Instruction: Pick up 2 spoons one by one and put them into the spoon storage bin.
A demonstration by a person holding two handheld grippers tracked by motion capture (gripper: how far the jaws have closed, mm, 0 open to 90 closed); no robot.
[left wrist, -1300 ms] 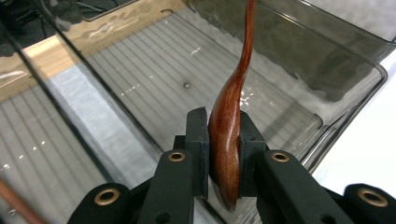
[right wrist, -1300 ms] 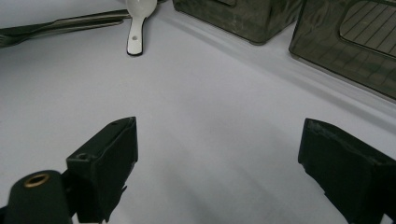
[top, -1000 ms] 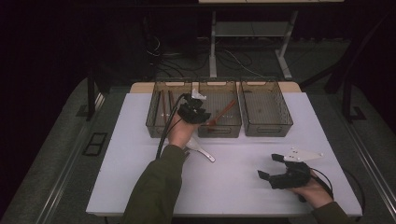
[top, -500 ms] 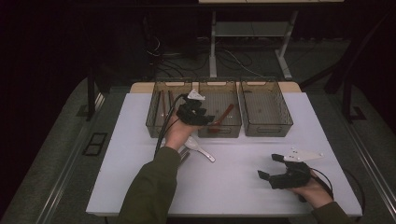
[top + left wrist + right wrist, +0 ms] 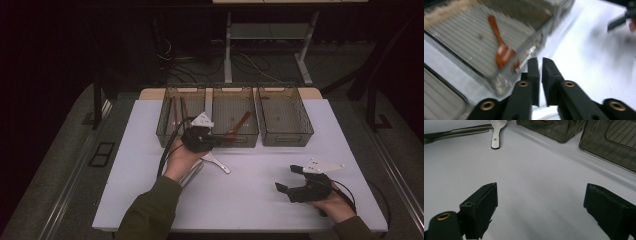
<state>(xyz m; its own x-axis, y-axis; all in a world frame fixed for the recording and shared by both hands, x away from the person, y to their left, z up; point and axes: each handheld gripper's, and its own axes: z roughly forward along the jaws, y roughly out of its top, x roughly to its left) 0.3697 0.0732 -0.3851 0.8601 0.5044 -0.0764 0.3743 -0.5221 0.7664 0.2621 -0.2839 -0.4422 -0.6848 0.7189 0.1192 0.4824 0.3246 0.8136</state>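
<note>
A reddish-brown wooden spoon (image 5: 239, 125) (image 5: 501, 50) lies in the middle clear bin (image 5: 250, 139) (image 5: 469, 37). My left gripper (image 5: 216, 141) (image 5: 540, 61) hovers just in front of that bin's near wall. Its jaws have just been closing and now stand shut with nothing between them. A white spoon (image 5: 217, 162) (image 5: 495, 135) lies on the table right below the left hand. At the near right of the table, my right gripper (image 5: 286, 178) (image 5: 540, 192) rests low over the white top, jaws wide open and empty.
Three clear bins stand in a row at the back. The left bin (image 5: 170, 131) holds brown sticks (image 5: 176, 107); the right bin (image 5: 287, 142) holds nothing. Metal utensils (image 5: 192, 172) (image 5: 456, 131) lie beside the white spoon. Dark floor drops off past the table edges.
My left gripper has pulled back from over the middle bin toward the near side, and its jaws have shut. The wooden spoon stays in the bin. The right gripper has not moved.
</note>
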